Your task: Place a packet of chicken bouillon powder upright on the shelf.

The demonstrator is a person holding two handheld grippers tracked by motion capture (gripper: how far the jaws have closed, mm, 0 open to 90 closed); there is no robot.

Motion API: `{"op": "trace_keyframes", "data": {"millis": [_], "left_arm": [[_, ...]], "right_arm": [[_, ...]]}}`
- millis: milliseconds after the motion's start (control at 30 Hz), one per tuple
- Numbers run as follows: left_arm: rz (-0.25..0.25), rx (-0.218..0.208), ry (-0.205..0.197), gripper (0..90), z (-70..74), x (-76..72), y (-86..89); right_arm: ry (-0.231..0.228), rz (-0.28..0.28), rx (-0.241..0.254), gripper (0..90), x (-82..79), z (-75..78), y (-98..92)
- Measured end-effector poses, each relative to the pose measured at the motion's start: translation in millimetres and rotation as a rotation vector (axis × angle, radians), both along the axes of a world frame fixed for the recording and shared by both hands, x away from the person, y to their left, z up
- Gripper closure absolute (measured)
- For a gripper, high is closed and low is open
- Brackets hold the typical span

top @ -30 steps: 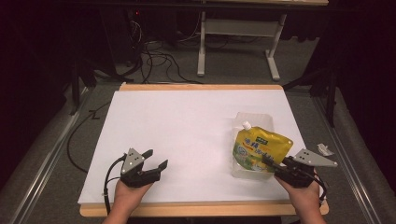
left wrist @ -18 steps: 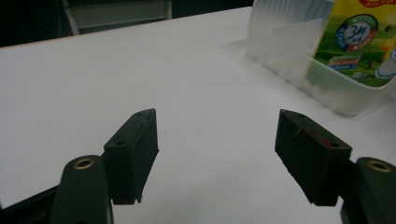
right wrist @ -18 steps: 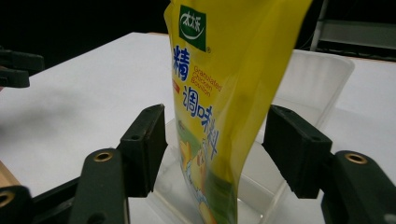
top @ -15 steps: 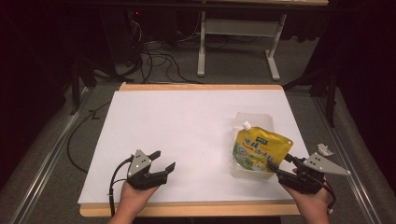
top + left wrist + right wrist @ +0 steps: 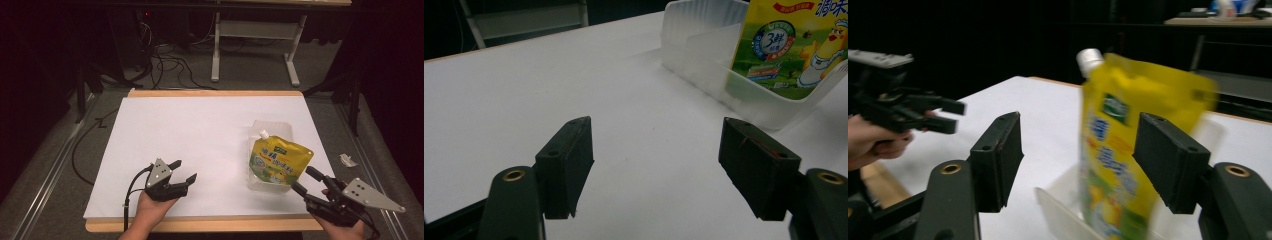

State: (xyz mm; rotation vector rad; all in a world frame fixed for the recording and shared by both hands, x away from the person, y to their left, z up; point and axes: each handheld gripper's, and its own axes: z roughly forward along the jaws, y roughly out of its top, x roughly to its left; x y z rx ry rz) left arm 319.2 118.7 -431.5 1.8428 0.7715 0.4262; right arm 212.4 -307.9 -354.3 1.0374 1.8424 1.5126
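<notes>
— Since a second ago the right tongs (image 5: 306,181) have backed off the yellow pouch (image 5: 276,161) toward the lower right corner of the high view, and the left tongs (image 5: 182,171) have slid lower along the counter's (image 5: 200,130) near edge.

— Where does the pouch sit now?

— Right of centre in the high view, standing in a clear plastic bin (image 5: 267,131), leaning so its white spout (image 5: 262,134) points to the upper left. The bin holds nothing else that I can see; its far section, behind a divider, looks empty in the left gripper view, at the upper right.

— And the tongs?

— Both are released, jaws spread wide with nothing between them. In the right gripper view the pouch (image 5: 1128,150) stands framed between the jaws but farther off, not touched. The left tongs (image 5: 656,160) hover low over bare counter, pointed toward the bin (image 5: 724,65).

— So how would you do the pickup well?

— I judge the right tongs are lined up for it. Come in level, close on the pouch's upper body below the spout where it is firmer, and squeeze gently, since a soft pouch may buckle. Lift straight up so the bin does not drag along; the left tongs could steady the bin wall.
</notes>
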Motion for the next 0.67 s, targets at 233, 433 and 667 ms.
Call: {"op": "trace_keyframes", "data": {"millis": [233, 433, 667], "left_arm": [[0.019, 0.003, 0.001, 30.4, -0.9, -2.4, 7.0], [0.066, -0.001, -0.002, 30.4, -0.5, -8.2, 23.9], [0.113, 0.001, 0.005, 30.5, -1.6, -13.9, 40.0]], "right_arm": [[0.047, 0.103, -0.057, 28.1, 23.3, -15.9, 45.2], [0.119, 0.146, -0.126, 27.9, 48.9, -43.4, 71.5], [0.112, 0.163, -0.117, 27.8, 52.6, -46.5, 67.8]]}}
